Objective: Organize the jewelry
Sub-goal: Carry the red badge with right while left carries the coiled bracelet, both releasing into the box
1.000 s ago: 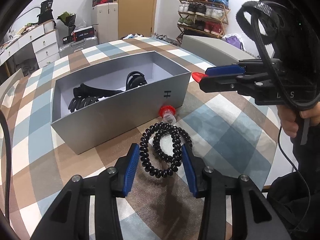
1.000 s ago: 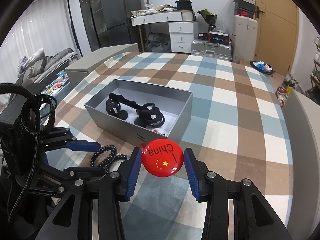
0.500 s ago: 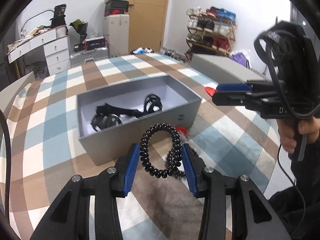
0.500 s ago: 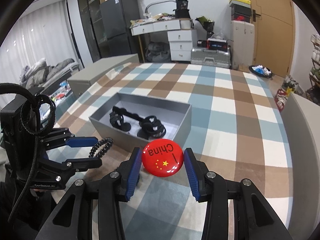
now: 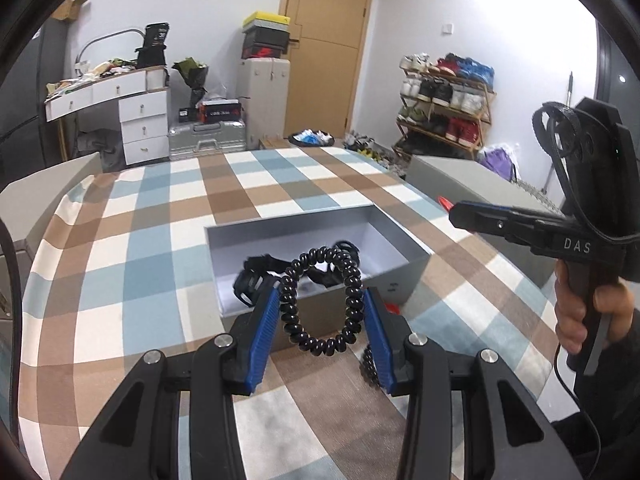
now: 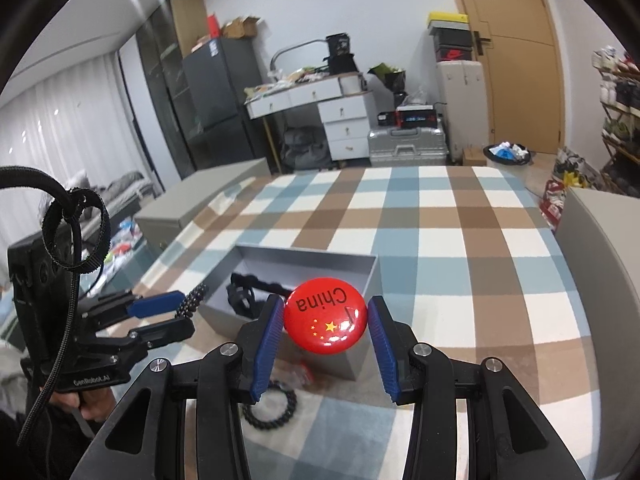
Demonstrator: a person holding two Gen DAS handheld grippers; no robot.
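My left gripper (image 5: pixel 320 312) is shut on a black spiral hair tie (image 5: pixel 320 300) and holds it in the air just before the open grey box (image 5: pixel 400 264). The box holds black hair clips (image 5: pixel 256 276). My right gripper (image 6: pixel 324 324) is shut on a round red "China" badge (image 6: pixel 326 320) and holds it above the box's near wall (image 6: pixel 348 360). The right gripper also shows in the left wrist view (image 5: pixel 456 210), the left one in the right wrist view (image 6: pixel 180 312).
A second black spiral tie (image 6: pixel 272 404) and a small red object (image 6: pixel 304 372) lie on the checked tablecloth (image 6: pixel 440 248) by the box. Grey box-like pieces stand at the table's left (image 6: pixel 200 200) and right (image 6: pixel 600 248) sides.
Both grippers have risen from the table. The left lifted one spiral hair tie off the cloth toward the box. The right still holds the badge, now higher.
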